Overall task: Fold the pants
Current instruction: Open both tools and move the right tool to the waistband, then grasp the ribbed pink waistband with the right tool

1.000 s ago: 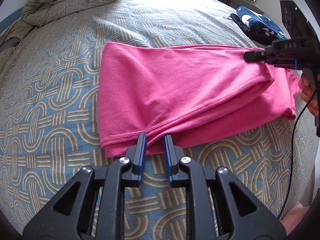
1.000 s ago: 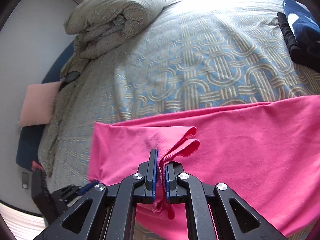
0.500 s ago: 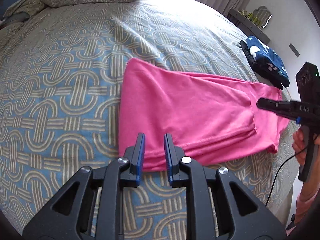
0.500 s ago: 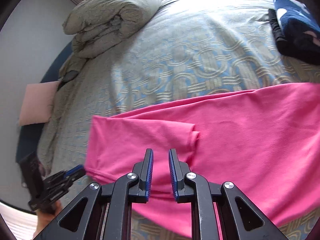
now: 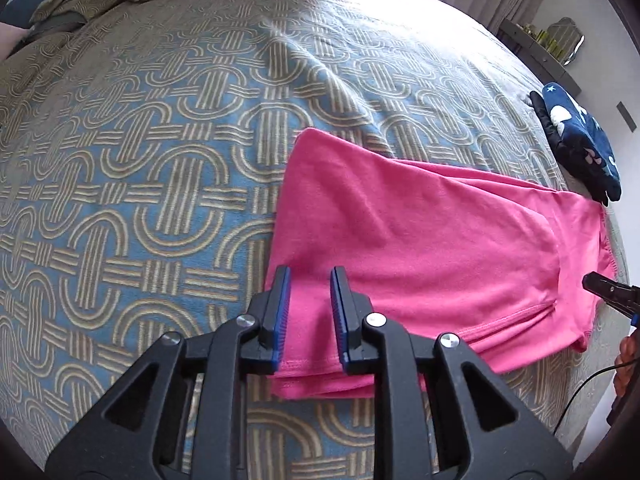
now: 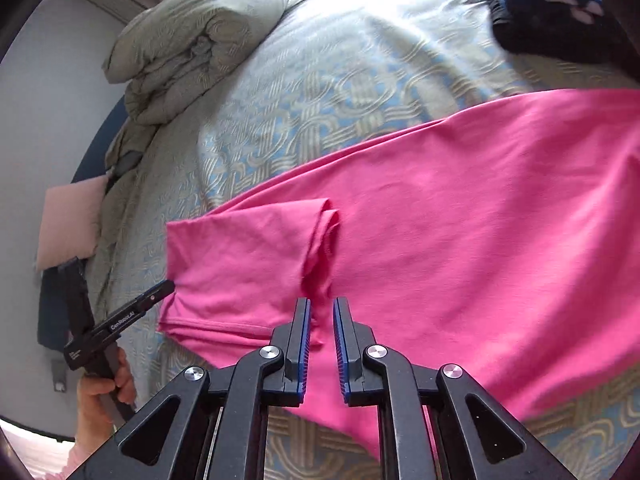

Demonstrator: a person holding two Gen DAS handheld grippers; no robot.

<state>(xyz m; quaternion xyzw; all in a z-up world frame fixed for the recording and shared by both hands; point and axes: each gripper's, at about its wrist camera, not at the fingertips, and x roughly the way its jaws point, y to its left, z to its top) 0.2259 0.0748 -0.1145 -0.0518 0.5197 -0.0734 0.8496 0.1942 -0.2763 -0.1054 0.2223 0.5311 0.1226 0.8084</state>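
Observation:
Pink pants (image 5: pixel 420 240) lie folded lengthwise on the patterned bedspread, with the cuff ends laid back over the legs. My left gripper (image 5: pixel 308 280) is open and empty, hovering over the near left corner of the folded pants. My right gripper (image 6: pixel 320 308) is open and empty, just above the pants (image 6: pixel 460 240) near the folded-over cuff edge (image 6: pixel 324 232). The right gripper's tip also shows at the right edge of the left wrist view (image 5: pixel 608 292). The left gripper shows at the left of the right wrist view (image 6: pixel 120 320).
A blue and tan patterned bedspread (image 5: pixel 140 160) covers the bed. A bundled duvet (image 6: pixel 192 40) lies at the head. A dark blue folded garment (image 5: pixel 580 148) lies past the pants near the bed edge. A pink pillow (image 6: pixel 68 220) sits beside the bed.
My right gripper has let go of the pink fabric and opened, leaving the cuff end lying on the pants. Both grippers have drawn back and up from the pants.

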